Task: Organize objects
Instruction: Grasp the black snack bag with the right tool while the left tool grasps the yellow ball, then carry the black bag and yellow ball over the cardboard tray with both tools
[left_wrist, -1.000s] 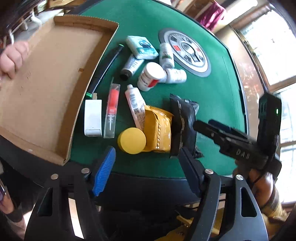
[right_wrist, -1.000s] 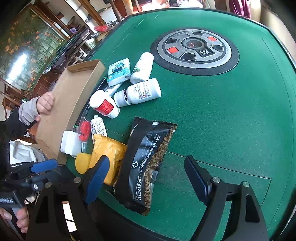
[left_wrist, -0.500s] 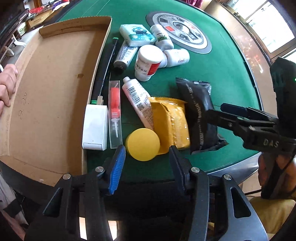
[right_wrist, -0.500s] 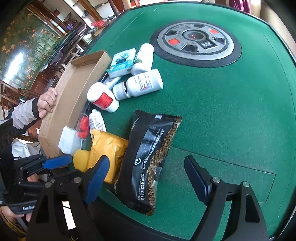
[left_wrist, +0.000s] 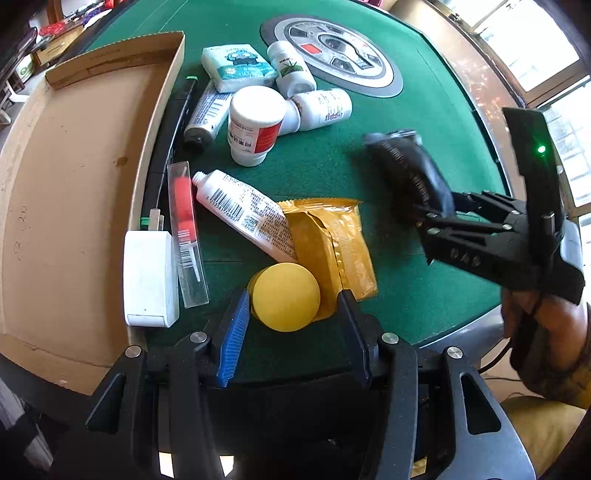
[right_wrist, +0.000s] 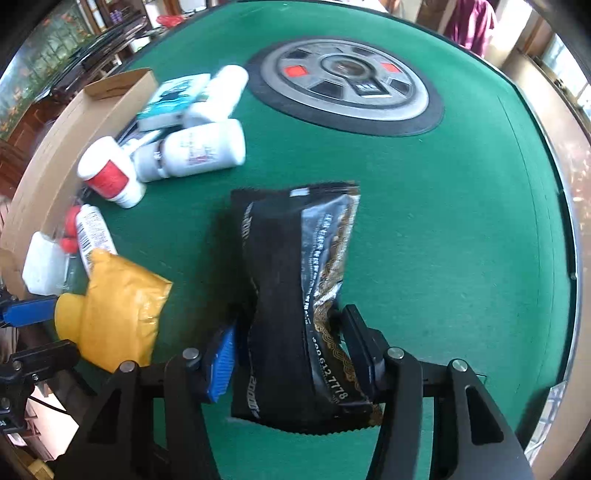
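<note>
On the green table (left_wrist: 406, 280) a round yellow object (left_wrist: 284, 297) lies against a yellow packet (left_wrist: 332, 243). My left gripper (left_wrist: 291, 328) straddles it with small gaps beside the pads. It is also seen at the lower left of the right wrist view as the left gripper (right_wrist: 40, 332). My right gripper (right_wrist: 291, 343) is closing its jaws on a black packet (right_wrist: 295, 266), which is pinched narrow between the pads. In the left wrist view the right gripper (left_wrist: 436, 206) holds the black packet (left_wrist: 406, 166) tilted off the felt.
An open cardboard tray (left_wrist: 74, 166) lies at the left. Beside it are a white box (left_wrist: 147, 277), a red item in a clear pack (left_wrist: 183, 206), a white tube (left_wrist: 243, 210), several white bottles (left_wrist: 255, 125) and a tissue pack (left_wrist: 236, 66). A grey disc (left_wrist: 332, 51) marks the table's centre.
The left gripper narrowed, then came down around the yellow round object. The right gripper shut on the black packet and tipped it up. The hand on the tray has left both views.
</note>
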